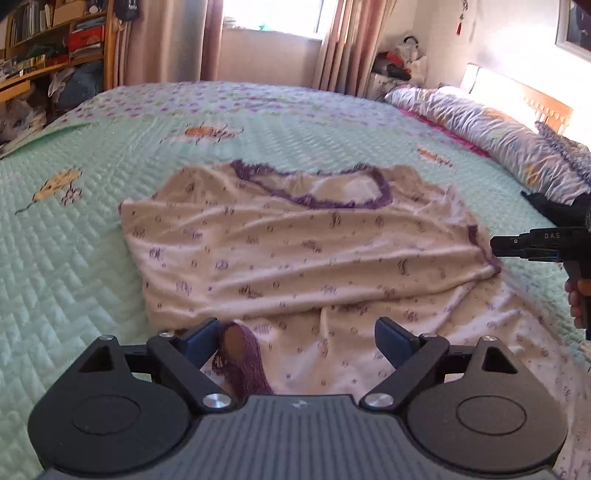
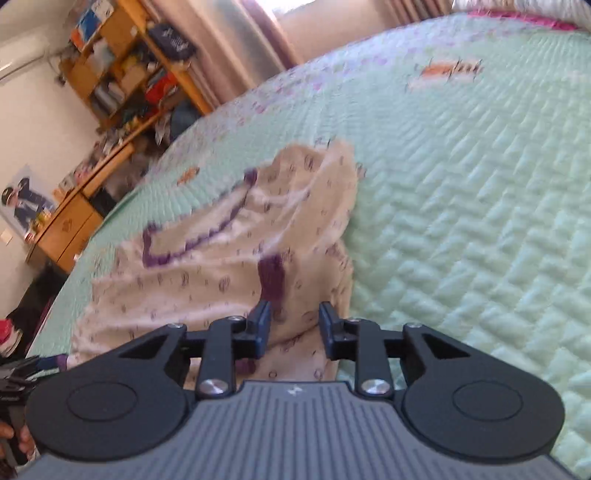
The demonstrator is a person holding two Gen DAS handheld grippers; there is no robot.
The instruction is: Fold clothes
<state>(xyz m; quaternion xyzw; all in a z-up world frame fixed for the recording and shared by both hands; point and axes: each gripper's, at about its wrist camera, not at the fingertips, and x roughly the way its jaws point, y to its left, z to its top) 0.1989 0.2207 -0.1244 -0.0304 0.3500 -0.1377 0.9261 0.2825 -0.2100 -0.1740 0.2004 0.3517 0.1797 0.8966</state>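
The left gripper [image 1: 295, 338] hovers low over the near end of the garment [image 1: 295, 251], its jaws spread wide and closed on nothing; a purple lace-edged sleeve [image 1: 242, 363] lies just inside its left finger. The right gripper [image 2: 295, 330] has its jaws partly apart over the garment's side edge, fabric lying between them; whether the fingers touch it cannot be told. The cream, purple-printed garment lies partly folded on the green quilted bedspread [image 1: 74, 258], its long axis running from the left gripper toward the purple-trimmed neckline [image 1: 314, 188], which points to the window [image 1: 273, 16].
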